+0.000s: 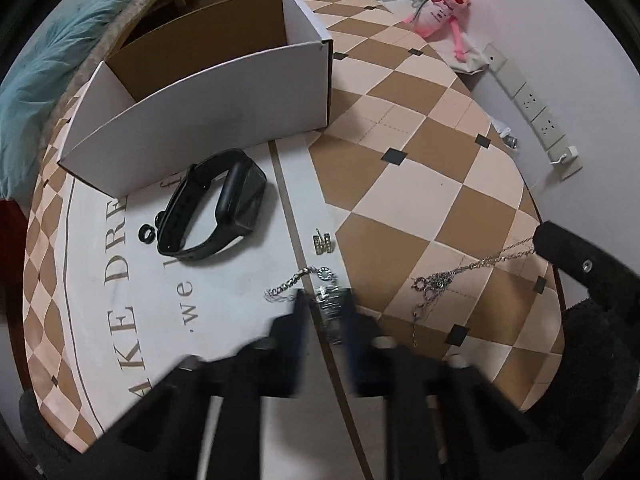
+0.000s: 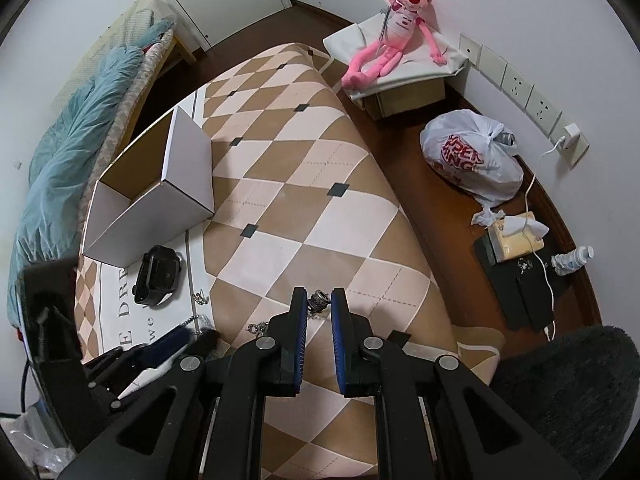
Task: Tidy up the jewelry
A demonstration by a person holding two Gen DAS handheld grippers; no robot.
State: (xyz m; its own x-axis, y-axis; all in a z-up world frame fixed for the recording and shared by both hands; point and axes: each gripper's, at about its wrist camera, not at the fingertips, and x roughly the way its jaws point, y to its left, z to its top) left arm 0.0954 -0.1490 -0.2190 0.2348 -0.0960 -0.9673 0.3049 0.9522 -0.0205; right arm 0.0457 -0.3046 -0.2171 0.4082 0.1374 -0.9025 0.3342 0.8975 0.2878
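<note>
- left gripper (image 1: 325, 308) clamped on silver bracelet (image 1: 288, 286), near table's front edge
- right gripper (image 2: 319, 303) clamped on necklace (image 1: 448, 276)
- black watch (image 1: 218, 206) beside white box (image 1: 208, 120)

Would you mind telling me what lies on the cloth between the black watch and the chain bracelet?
A small sparkly gold charm lies between the watch and the bracelet, apart from both; the left wrist view shows it best.
</note>
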